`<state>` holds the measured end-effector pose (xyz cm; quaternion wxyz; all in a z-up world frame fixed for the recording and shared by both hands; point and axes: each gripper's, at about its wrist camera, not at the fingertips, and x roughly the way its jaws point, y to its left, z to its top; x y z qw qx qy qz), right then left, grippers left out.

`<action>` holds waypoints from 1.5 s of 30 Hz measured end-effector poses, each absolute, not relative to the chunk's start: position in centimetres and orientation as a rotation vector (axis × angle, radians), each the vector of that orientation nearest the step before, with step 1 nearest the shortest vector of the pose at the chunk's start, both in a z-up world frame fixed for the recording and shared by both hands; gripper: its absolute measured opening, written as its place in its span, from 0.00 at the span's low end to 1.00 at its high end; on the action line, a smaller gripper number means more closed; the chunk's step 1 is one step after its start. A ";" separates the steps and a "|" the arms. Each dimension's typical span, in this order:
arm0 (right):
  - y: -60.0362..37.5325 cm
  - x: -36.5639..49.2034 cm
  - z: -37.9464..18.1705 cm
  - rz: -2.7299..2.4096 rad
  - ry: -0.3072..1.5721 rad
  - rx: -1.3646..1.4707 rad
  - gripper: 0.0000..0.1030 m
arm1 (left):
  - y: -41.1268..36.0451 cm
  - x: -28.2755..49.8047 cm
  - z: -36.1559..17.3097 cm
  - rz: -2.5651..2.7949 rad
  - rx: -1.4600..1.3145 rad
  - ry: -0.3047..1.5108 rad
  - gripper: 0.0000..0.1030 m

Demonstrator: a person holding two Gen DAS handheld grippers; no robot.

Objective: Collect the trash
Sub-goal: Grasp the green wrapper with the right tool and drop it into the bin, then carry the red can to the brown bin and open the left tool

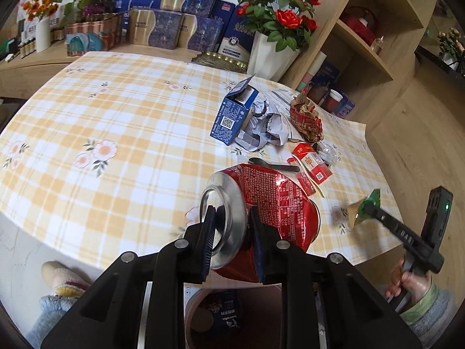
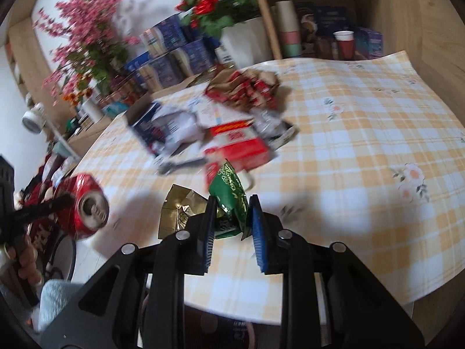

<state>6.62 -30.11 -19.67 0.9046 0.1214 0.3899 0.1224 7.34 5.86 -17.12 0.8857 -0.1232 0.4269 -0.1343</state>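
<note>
A crushed red can (image 1: 270,203) hangs above the table's near edge, with my left gripper (image 1: 232,226) shut on its silver top end. The right wrist view catches the same can (image 2: 84,203) at the far left. My right gripper (image 2: 231,218) is shut on a green and gold wrapper (image 2: 229,192). In the left wrist view that wrapper (image 1: 367,205) shows at the right, held above the table. A heap of trash stays on the yellow checked cloth (image 1: 116,122): a blue carton (image 1: 232,116), crumpled paper (image 1: 264,128), a brown and red bag (image 1: 306,122) and a red cigarette pack (image 1: 312,164).
A bin (image 1: 215,320) with a wrapper inside stands on the floor below the table's near edge. A white pot of red roses (image 1: 273,52), stacked blue boxes (image 1: 174,26) and wooden shelves (image 1: 363,37) line the far side. A dark spoon (image 1: 273,164) lies by the can.
</note>
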 end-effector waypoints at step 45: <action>-22.0 -0.6 -24.9 0.407 1.140 0.149 0.93 | 5.7 -0.1 -17.7 -0.337 -0.234 0.893 0.22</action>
